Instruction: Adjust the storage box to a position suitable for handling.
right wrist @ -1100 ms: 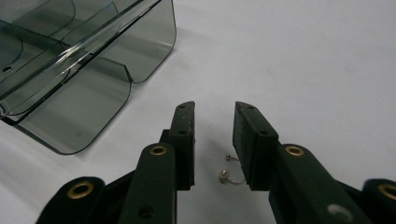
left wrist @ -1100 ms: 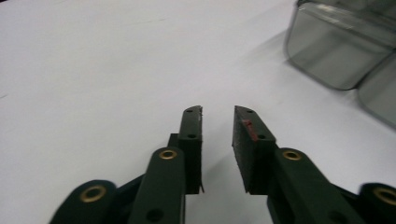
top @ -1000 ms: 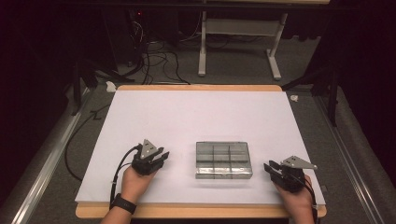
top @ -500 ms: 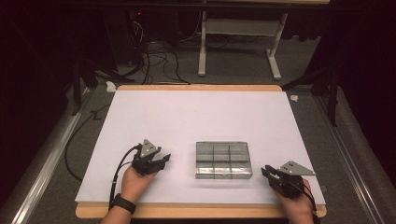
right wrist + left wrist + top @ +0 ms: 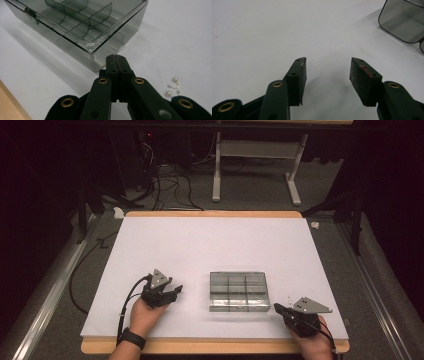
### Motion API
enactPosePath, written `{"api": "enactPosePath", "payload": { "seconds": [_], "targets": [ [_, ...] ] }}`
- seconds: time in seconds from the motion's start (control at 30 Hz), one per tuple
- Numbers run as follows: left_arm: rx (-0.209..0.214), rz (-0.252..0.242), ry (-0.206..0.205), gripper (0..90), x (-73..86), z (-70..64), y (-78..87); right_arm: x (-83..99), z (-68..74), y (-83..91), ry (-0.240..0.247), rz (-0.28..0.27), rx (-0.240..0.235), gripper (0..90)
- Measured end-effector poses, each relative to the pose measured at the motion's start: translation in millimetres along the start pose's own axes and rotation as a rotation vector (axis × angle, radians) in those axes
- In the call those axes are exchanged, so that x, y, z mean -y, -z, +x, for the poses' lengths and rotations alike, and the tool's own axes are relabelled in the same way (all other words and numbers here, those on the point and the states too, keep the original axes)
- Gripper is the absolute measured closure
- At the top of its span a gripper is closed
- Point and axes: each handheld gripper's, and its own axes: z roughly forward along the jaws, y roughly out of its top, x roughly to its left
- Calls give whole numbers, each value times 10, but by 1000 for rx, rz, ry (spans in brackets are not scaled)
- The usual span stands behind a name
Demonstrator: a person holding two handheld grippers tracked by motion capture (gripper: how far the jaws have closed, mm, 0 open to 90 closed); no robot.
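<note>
Sitting on white surface (image 5: 210,245), near edge, roughly at 6 o'clock of the sheet: clear compartment box (image 5: 238,291), lid closed, dividers visible through the smoky plastic. Lying flat, long side running 9 to 3 o'clock.

Resting at 9 o'clock of the box, well apart from it: left gripper (image 5: 172,292), held in a hand (image 5: 145,316), watch on the wrist. Pointing toward 3 o'clock in the high view. Fingers (image 5: 297,77) spread wide in the left gripper view, gripping nothing, bare white surface showing between the pads. Peeking in at 1 o'clock of that view: rounded corner of the box (image 5: 402,21).

Resting at 4 o'clock of the box: right gripper (image 5: 278,308), grey three-cornered plate on top, tip aiming toward 10 o'clock at the box's near right corner. Fingers (image 5: 111,65) pressed fully together in the right gripper view, nothing between them. Tip sitting just beside the box corner (image 5: 92,53); touching or not, cannot tell. Hinge or latch piece showing on the box edge at 10 o'clock of that view.

Lying on the surface at 4 o'clock of the right gripper view, just beside the gripper: small metal earrings (image 5: 173,86), thin wire with tiny ball ends, outside the box.

Showing under the sheet at the near edge: wooden tabletop (image 5: 200,347).
</note>
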Motion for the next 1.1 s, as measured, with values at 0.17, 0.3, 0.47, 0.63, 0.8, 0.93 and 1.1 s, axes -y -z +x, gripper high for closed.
{"api": "enactPosePath", "payload": {
  "seconds": [0.17, 0.3, 0.47, 0.63, 0.8, 0.93, 1.1],
  "targets": [
    [5, 1, 2, 495, -1, 1, 1, -10, 48, -4, 18, 3, -13, 900],
    [5, 5, 10, 494, -10, 11, 2, -14, 72, -2, 27, -3, -23, 900],
    [6, 1, 8, 494, -7, 6, 4, -25, 102, 5, 40, -9, -21, 900],
    [3, -1, -5, 489, 3, -3, 4, -35, 100, 10, 42, -19, -26, 900],
    [6, 1, 7, 490, -6, 5, 3, -38, 98, 6, 41, -19, -24, 900],
    [6, -1, -5, 490, 2, -3, 5, -40, 102, 5, 47, -22, -24, 900],
    [5, -1, -6, 490, 2, -3, 5, -44, 110, 2, 44, -24, -19, 900]
  ]
}}
